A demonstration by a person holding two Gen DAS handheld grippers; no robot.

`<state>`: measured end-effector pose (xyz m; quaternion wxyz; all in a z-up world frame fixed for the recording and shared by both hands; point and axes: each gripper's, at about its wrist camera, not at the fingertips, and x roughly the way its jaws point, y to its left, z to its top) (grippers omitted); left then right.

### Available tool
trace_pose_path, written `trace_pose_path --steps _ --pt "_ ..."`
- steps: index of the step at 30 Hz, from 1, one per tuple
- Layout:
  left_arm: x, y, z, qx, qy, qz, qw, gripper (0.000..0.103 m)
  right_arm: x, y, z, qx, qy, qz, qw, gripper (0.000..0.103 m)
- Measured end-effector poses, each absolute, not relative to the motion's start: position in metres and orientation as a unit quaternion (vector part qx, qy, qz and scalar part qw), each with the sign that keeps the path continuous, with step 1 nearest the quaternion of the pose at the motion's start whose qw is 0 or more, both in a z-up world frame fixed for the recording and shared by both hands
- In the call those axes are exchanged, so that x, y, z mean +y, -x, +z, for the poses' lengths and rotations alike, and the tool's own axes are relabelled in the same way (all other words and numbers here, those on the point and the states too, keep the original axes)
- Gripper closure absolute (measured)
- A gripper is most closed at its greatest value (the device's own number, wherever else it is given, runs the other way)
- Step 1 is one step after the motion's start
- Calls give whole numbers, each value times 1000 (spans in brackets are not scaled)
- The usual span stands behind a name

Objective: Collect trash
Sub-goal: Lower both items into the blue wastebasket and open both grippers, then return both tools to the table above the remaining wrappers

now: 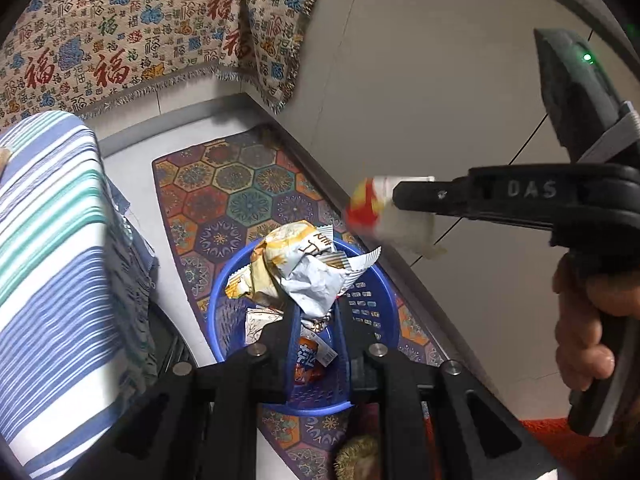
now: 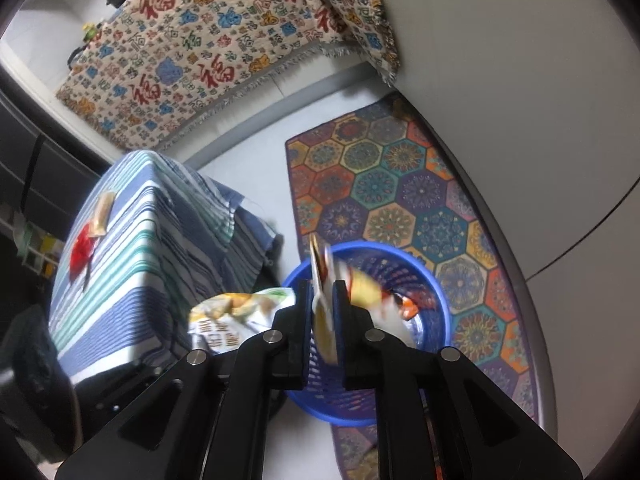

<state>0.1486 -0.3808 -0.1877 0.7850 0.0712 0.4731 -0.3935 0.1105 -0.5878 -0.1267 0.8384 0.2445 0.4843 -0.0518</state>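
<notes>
Nearest in the left wrist view, the left gripper [image 1: 316, 320] has its 2 fingers pressed onto a crumpled white-and-orange snack wrapper [image 1: 298, 268], pinching its lower end. The wrapper stands up and away from the fingertips, its long axis running roughly along the gripper's pointing line, and it hangs directly above the blue plastic basket [image 1: 376, 300]. Inside the basket, just below the fingers, lies an orange packet [image 1: 310, 360].

In the right wrist view, the right gripper [image 2: 323, 304] has its fingers close together with a thin yellow-and-white wrapper [image 2: 322, 320] between them. The wrapper is blurred, so I cannot tell whether the pads press it or it is slipping free. It stands edge-on in the gap, long axis vertical in the picture, over the near left rim of the blue plastic basket [image 2: 432, 280]. From the left wrist view this gripper comes in from the right, level with the basket's far side.

Both loads therefore sit above the basket, the left one more centrally, so I judge that release calls for little more than opening each pair of fingers.

Farther off, 2 more pieces, a red wrapper [image 2: 82, 252] and a pale wrapper [image 2: 102, 214], lie on the striped cloth-covered box [image 2: 132, 248], well left of the basket, nearer the left gripper's side. The basket rests on a hexagon-patterned mat [image 2: 400, 184].
</notes>
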Motion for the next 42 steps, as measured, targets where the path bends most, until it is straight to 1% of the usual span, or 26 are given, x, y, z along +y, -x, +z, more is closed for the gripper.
trace_pose_path --steps 2,3,4,5,6,8,11,13,14,18,19,21,22,27,31,34,38,42 --pt "-385 -152 -194 478 -71 -395 782 83 -592 -110 -129 483 -251 -56 837 91" --pt "-388 -154 -197 480 -72 -396 780 82 -594 -110 -130 482 -252 -60 837 83" --pt "-391 -156 -201 482 -73 -398 777 80 -594 -110 -130 481 -253 -63 837 70" --pt "-393 -156 -204 484 -74 -400 775 73 -596 -110 -129 478 -255 -66 838 66" --pt "-395 -157 -206 484 -75 -400 775 62 -597 -109 -129 475 -257 -68 839 63" --pt "-397 -158 -208 481 -74 -397 778 54 -599 -108 -126 470 -260 -72 840 63" --pt "-393 -157 -205 480 -74 -396 779 54 -599 -105 -119 460 -256 -77 847 59" --pt "-387 -153 -199 477 -76 -394 782 54 -597 -103 -114 453 -245 -83 853 52" --pt "-383 -151 -195 473 -77 -393 784 54 -595 -103 -109 447 -234 -90 858 51" --pt "-351 -133 -168 454 -66 -393 797 54 -583 -100 -86 418 -191 -112 881 47" --pt "-340 -126 -160 448 -61 -392 801 54 -580 -100 -81 411 -181 -116 886 45" --pt "-318 -115 -150 440 -52 -391 807 46 -569 -100 -69 394 -158 -119 898 41" --pt "-302 -108 -144 435 -48 -385 813 45 -560 -101 -63 384 -146 -116 904 40" --pt "-239 -95 -132 422 -44 -341 839 44 -511 -113 -53 373 -98 -74 920 37" --pt "-192 -107 -131 421 -35 -285 860 44 -459 -128 -55 381 -66 -19 922 37" --pt "-160 -123 -133 428 -30 -239 871 44 -415 -138 -62 393 -60 33 917 37" --pt "-122 -140 -137 437 -20 -194 878 44 -355 -152 -78 417 -17 87 905 37" --pt "-92 -158 -133 434 -5 -172 884 44 -327 -159 -92 431 11 96 897 37"
